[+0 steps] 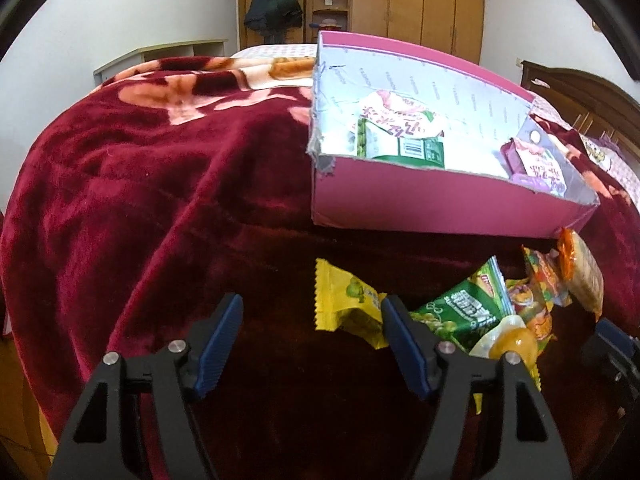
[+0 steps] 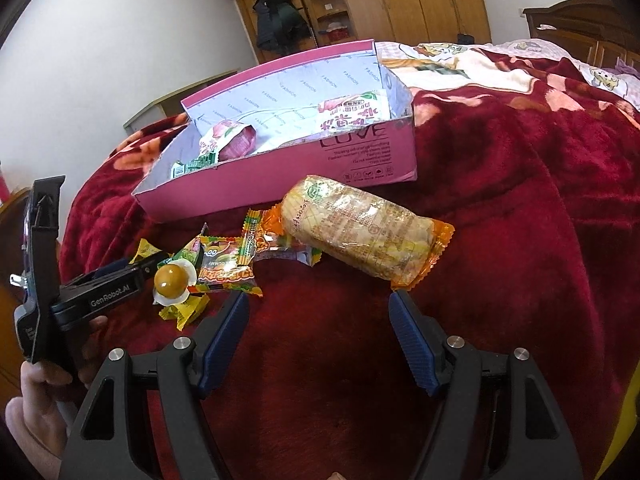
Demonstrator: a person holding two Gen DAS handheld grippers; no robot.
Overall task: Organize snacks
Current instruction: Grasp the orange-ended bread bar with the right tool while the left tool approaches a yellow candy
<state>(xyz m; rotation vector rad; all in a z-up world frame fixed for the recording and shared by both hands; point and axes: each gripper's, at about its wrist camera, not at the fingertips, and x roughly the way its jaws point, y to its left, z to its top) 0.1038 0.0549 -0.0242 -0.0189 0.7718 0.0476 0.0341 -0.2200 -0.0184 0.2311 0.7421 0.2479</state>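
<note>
A pink box (image 1: 400, 204) (image 2: 280, 188) stands on the red blanket and holds several packets (image 1: 400, 136). In front of it lie loose snacks: a yellow packet (image 1: 344, 304), a green packet (image 1: 464, 308), an orange jelly cup (image 1: 512, 344) (image 2: 172, 280), a gummy packet (image 2: 228, 268) and a long cracker pack (image 2: 360, 228) (image 1: 584, 276). My left gripper (image 1: 312, 308) is open; the yellow packet lies at its tips beside the right finger, untouched by the pads. My right gripper (image 2: 318, 300) is open just short of the cracker pack, with nothing between its fingers.
The red floral blanket (image 1: 160, 200) covers a bed. A hand (image 2: 36, 400) holds the left gripper at the left edge of the right wrist view. Wooden wardrobes (image 1: 420, 0) and a hanging dark jacket (image 1: 272, 4) stand behind; a dark headboard (image 2: 580, 24) is at the right.
</note>
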